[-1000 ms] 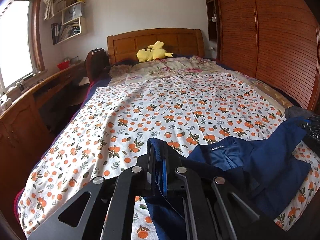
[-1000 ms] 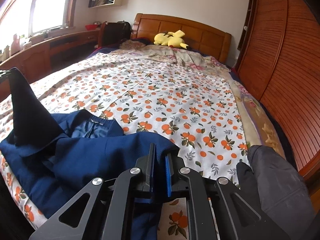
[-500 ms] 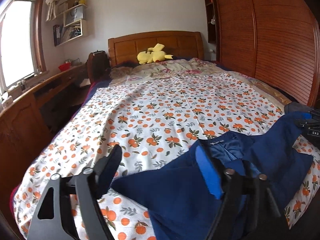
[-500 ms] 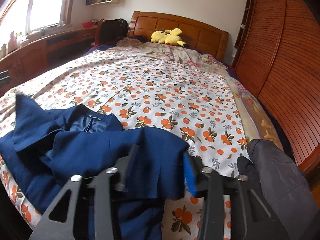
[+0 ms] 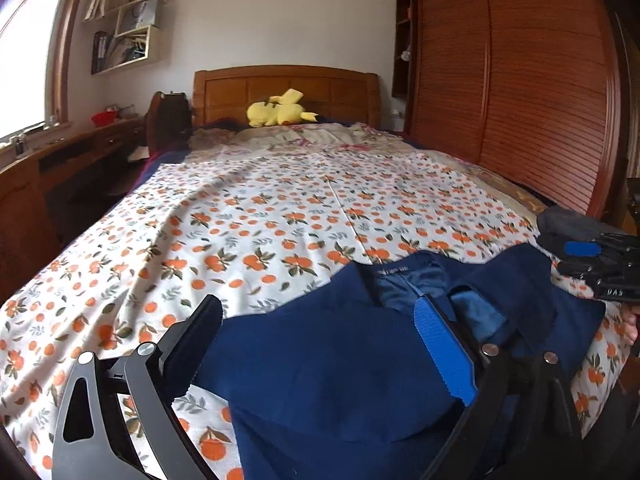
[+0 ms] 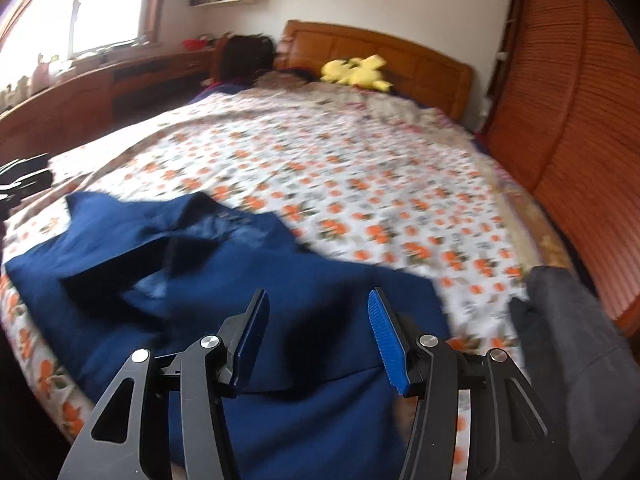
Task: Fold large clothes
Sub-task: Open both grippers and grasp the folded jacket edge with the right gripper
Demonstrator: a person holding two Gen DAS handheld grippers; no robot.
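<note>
A navy blue jacket (image 5: pixel 340 360) lies rumpled on the near end of the bed, collar and label facing up. In the left wrist view my left gripper (image 5: pixel 318 308) hangs just over it. Its jaws are opening wide, and the cloth lies loose beneath them, gripped by neither pad. My right gripper (image 6: pixel 317 296) is over the jacket (image 6: pixel 192 264) at its right side. Its jaws are opening too, and its blue pads (image 6: pixel 386 336) stand clear of the fabric. The right gripper (image 5: pixel 600 264) also shows at the left wrist view's right edge.
The bed has a white sheet with an orange-fruit print (image 5: pixel 240 220). A dark grey garment (image 6: pixel 568 340) lies at the near right corner. A yellow plush toy (image 5: pixel 276 112) sits by the headboard. A slatted wooden wardrobe (image 5: pixel 520 100) runs along the right, a wooden desk (image 5: pixel 60 168) along the left.
Both grippers were shut on jacket folds a second ago and have opened and let go. The raised cloth has dropped onto the bed. Both grippers have sunk lower.
</note>
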